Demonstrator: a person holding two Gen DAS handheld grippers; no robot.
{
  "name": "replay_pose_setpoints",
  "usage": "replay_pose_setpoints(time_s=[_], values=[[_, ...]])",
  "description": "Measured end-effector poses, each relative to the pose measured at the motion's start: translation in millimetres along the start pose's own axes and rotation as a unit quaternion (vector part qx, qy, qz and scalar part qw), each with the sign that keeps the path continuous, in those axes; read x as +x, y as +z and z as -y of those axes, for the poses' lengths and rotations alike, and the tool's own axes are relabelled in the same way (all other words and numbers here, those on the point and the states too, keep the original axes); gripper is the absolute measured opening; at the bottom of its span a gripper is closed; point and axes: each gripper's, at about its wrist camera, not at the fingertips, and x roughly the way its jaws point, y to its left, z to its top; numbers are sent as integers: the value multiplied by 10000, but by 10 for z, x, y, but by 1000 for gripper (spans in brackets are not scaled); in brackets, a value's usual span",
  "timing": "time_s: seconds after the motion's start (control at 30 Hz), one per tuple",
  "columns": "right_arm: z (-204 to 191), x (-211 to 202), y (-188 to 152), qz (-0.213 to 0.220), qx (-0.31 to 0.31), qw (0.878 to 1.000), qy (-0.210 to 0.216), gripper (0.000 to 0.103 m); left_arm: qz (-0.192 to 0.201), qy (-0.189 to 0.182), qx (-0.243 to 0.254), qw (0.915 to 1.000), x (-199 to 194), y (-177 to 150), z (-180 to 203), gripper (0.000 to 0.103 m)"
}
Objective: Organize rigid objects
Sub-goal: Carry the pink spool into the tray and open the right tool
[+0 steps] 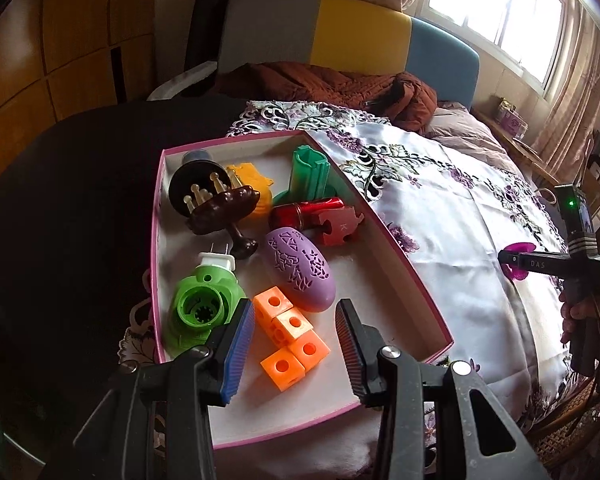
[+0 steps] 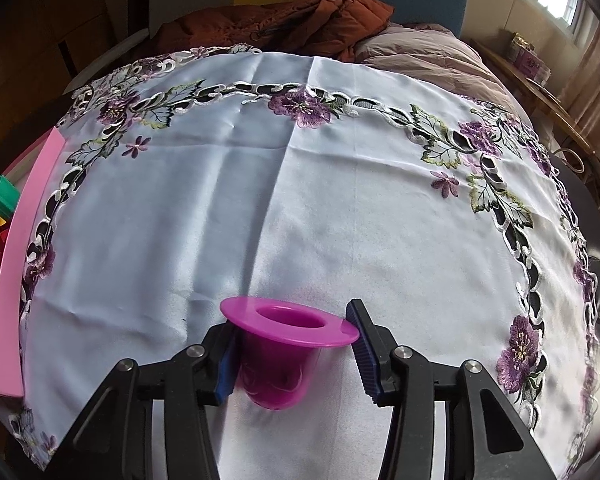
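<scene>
Magenta plastic hat-shaped cup point(image 2: 288, 344), brim up, sits between the fingers of the right gripper point(image 2: 294, 354). The left finger pad point(image 2: 225, 376) is against the cup wall under the brim; the right finger pad point(image 2: 364, 354) is at the brim edge, apart from the wall, so the jaws are spread around the cup rather than pinching it. Whether the cup rests on the white embroidered tablecloth point(image 2: 300, 184) or is lifted cannot be told. Ahead of the cup the cloth is open to its floral border. The pink-rimmed shallow cardboard box point(image 1: 400, 256) lies to the left, well apart.

The left gripper point(image 1: 296, 344) hovers over the box's near end, jaws spread, holding nothing, above the orange plastic cube chain point(image 1: 288, 336). The purple oval perforated case point(image 1: 300, 272) lies just beyond; the green round plastic device point(image 1: 202, 304) sits near the left wall.
</scene>
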Motion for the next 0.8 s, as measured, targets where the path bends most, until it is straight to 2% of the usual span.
replay_pose_setpoints(time_s=[0.2, 0.47, 0.6, 0.8], values=[[6, -106, 14, 277, 69, 9996, 14, 49, 59, -30, -93, 9999, -34, 13, -54, 42], [-175, -440, 58, 776, 72, 9956, 518, 49, 155, -83, -210, 9996, -59, 39, -121, 42], [-456, -656, 81, 965, -122, 9905, 976, 49, 239, -106, -306, 9992, -90, 49, -164, 42], [-1148, -993, 100, 1218, -882, 9748, 1648, 49, 440, -50, -509, 9977, -184, 82, -297, 42]])
